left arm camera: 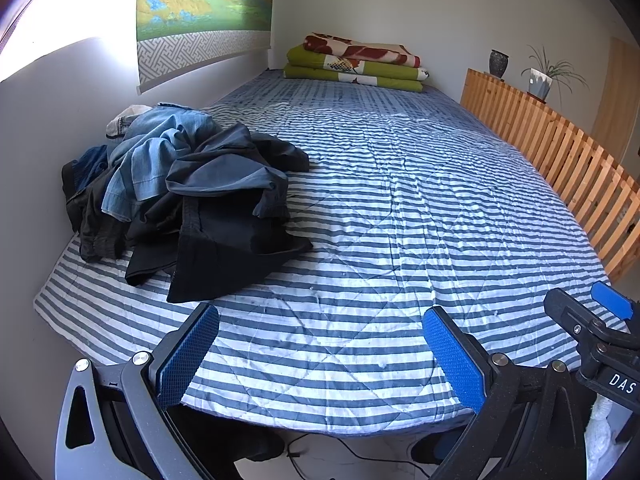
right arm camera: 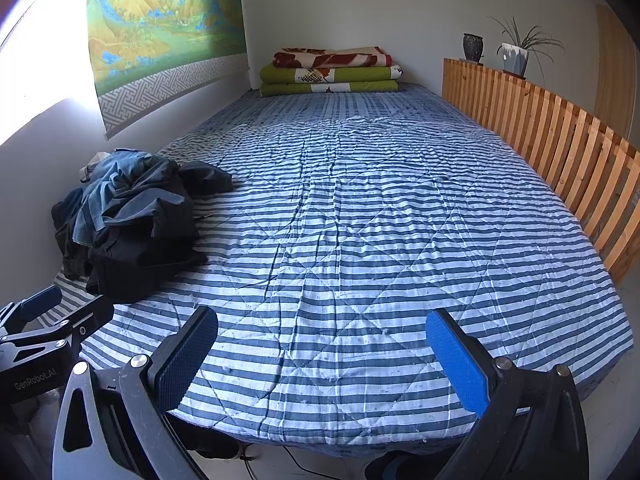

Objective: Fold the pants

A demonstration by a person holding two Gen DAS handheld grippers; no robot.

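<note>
A crumpled pile of pants (left arm camera: 188,196) lies at the left side of the bed against the wall, black and dark grey pairs on top of light blue jeans (left arm camera: 160,148). The same pile of pants (right arm camera: 132,224) shows at the left in the right wrist view. My left gripper (left arm camera: 320,320) hovers open above the bed's near edge, right of and nearer than the pile, with nothing between its blue pads. My right gripper (right arm camera: 322,320) is open too, over the near edge further right, holding nothing. Each gripper shows at the edge of the other's view.
A blue-and-white striped quilt (left arm camera: 400,200) covers the bed. Folded green and red blankets (left arm camera: 356,64) are stacked at the far end. A wooden slatted rail (left arm camera: 560,160) runs along the right side, with a vase and a potted plant (left arm camera: 540,76) behind it. A wall hanging (left arm camera: 204,12) is on the left wall.
</note>
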